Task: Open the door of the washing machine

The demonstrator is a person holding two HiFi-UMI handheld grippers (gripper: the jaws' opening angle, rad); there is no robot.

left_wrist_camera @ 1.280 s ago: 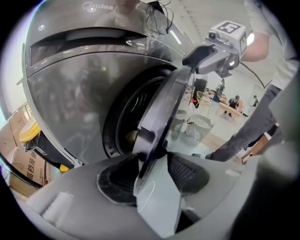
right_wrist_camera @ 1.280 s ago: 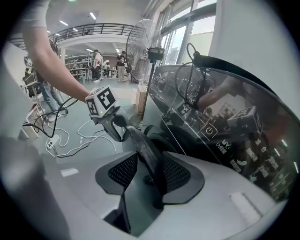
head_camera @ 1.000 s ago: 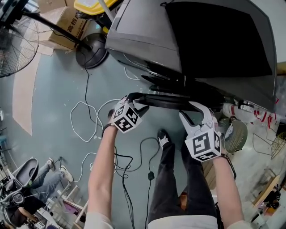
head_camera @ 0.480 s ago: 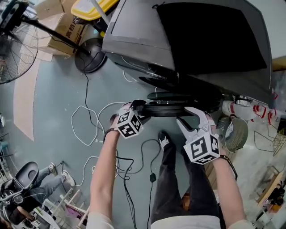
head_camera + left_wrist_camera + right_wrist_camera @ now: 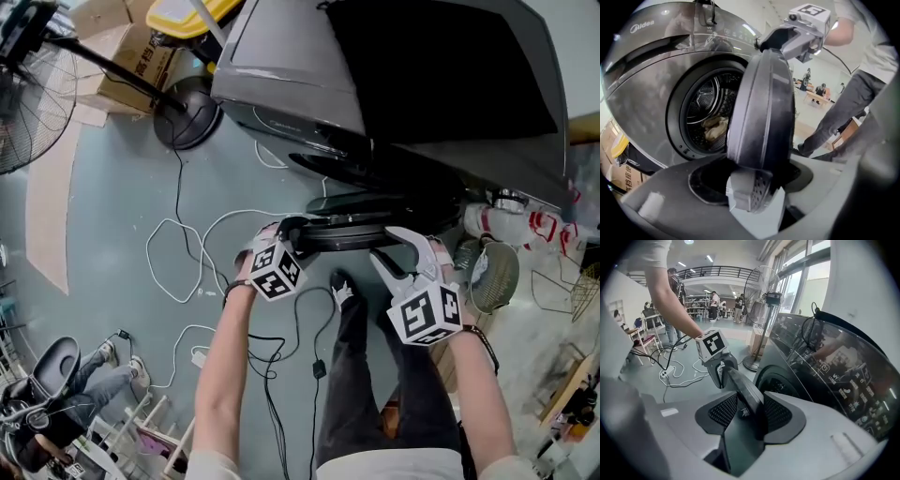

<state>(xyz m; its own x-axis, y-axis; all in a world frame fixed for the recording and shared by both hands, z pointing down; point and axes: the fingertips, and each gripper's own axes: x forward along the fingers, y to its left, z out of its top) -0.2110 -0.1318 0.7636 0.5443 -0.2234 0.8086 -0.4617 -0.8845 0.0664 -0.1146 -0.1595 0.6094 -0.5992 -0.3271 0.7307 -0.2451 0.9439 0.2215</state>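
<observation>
**Washer door part-open, a gripper at each end of its rim**

The dark grey washing machine (image 5: pixel 394 84) stands on the floor (image 5: pixel 103 187) in front of the person, and its round door (image 5: pixel 764 108) stands swung out from the opening. In the head view the door shows edge-on, as a dark band below the machine's front. The left gripper view looks past it into the drum (image 5: pixel 701 101), where a pale bundle of laundry (image 5: pixel 715 129) lies.

The left gripper (image 5: pixel 286 230) sits at the left end of the door. Its jaws are opening, with the door's rim between them; the dark pad on one side stands clear of the rim, and one pale dotted pad (image 5: pixel 752 190) is just below it.

The right gripper (image 5: pixel 750 408) is at the other end of the door, its two meshed black pads clamped on the rim from either side. Beside it the machine's glossy control panel (image 5: pixel 843 380) shows white symbols.

The person's legs in dark trousers (image 5: pixel 366 375) stand below the door. A white cable (image 5: pixel 178 253) loops over the floor to the left, and further up stand the round base of a fan (image 5: pixel 187 108) and a cardboard box (image 5: pixel 141 52)
</observation>
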